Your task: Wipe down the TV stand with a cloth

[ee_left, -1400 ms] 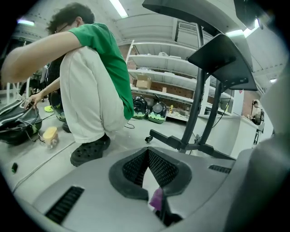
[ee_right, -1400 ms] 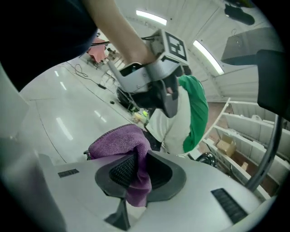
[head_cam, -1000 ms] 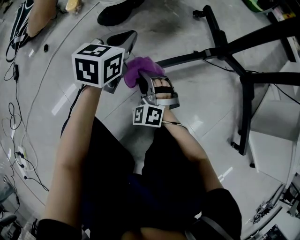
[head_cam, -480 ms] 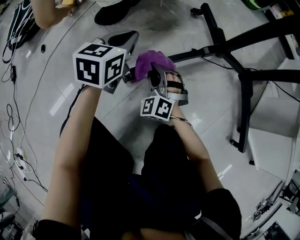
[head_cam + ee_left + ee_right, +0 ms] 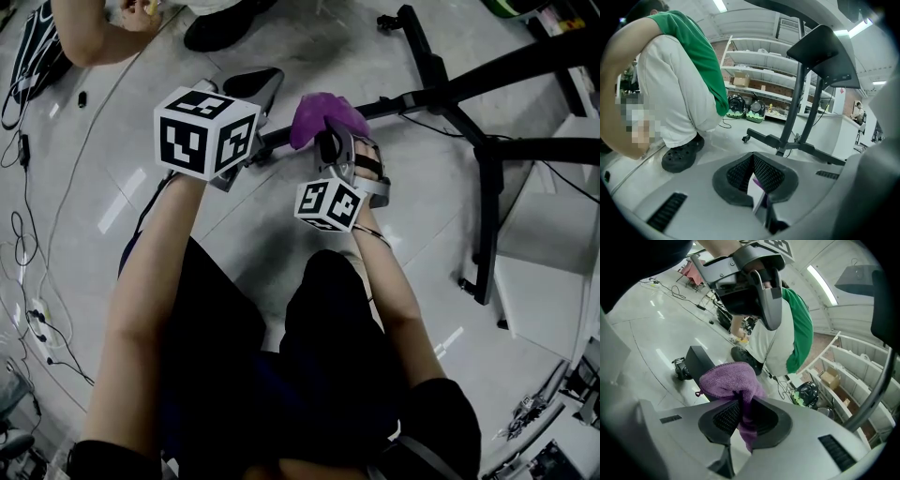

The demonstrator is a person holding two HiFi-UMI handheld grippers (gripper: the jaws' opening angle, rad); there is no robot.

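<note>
Pinching the purple cloth (image 5: 323, 112) between the right gripper (image 5: 330, 141) fingers, wad bunched out front just above the TV stand (image 5: 448, 92) base leg, probably to rub it. Holding the left gripper (image 5: 265, 80) beside that leg, fingers pressed together, empty, clear of the wiping path.

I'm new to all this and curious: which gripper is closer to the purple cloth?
Right. The right gripper has its jaws shut on the purple cloth. The left gripper is beside the cloth, to its left, jaws together and apart from it.
</note>
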